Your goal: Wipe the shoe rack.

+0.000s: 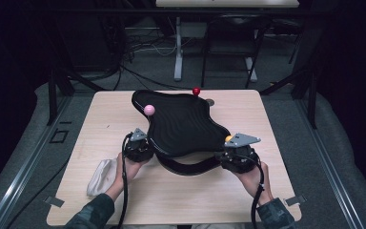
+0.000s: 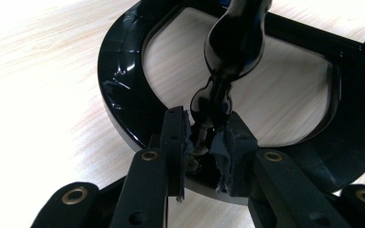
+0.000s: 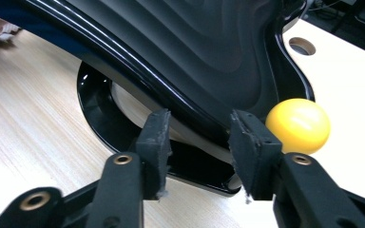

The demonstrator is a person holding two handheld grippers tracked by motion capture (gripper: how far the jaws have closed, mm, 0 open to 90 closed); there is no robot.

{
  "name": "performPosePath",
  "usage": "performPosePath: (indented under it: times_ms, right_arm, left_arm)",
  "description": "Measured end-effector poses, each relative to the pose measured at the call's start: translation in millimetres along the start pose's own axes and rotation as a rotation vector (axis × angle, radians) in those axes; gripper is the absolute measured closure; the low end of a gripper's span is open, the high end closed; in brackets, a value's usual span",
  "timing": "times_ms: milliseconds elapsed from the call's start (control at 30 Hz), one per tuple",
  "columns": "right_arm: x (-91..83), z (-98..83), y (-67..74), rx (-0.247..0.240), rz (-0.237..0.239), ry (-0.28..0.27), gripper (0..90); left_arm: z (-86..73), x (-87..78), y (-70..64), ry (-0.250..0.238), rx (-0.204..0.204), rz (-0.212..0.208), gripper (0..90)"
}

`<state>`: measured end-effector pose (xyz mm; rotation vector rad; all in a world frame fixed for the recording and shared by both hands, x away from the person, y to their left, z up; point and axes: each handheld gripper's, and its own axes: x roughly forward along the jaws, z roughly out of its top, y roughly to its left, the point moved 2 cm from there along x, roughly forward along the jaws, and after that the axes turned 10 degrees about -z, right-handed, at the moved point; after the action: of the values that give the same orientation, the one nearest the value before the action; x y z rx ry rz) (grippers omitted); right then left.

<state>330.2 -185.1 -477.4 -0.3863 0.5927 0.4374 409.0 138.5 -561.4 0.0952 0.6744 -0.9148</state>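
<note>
Here the glossy black tray [image 1: 183,126] sits mid-table [image 1: 114,114] on its curved base [image 2: 123,109]; it looks stiff and slippery, best gripped at its rim. The left gripper [image 2: 208,142] pinches its edge; the right gripper [image 3: 197,142] stands open around its near rim.

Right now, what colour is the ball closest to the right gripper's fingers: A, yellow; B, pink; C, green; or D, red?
A: in the right gripper view a yellow ball sits just beside the fingers of the right gripper, at the edge of the black wavy board; the pink ball and red ball sit farther off.
</note>
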Motion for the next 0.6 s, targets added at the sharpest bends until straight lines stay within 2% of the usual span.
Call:
performPosePath:
  times_ms: [267,567,600]
  right_arm:
    - [5.7,-0.2,-6.9,0.01,-0.017,0.007,66.6]
    - [21.8,0.5,-22.2,0.067,-0.05,-0.032,69.3]
    - [23.9,0.3,-24.1,0.077,-0.019,-0.04,69.1]
  left_arm:
    - [-2.0,1.4,-8.0,-0.009,0.011,-0.001,75.0]
    - [-4.5,2.9,-23.0,0.005,0.035,-0.009,75.1]
    - [-4.4,3.7,-25.7,0.003,0.032,-0.015,75.1]
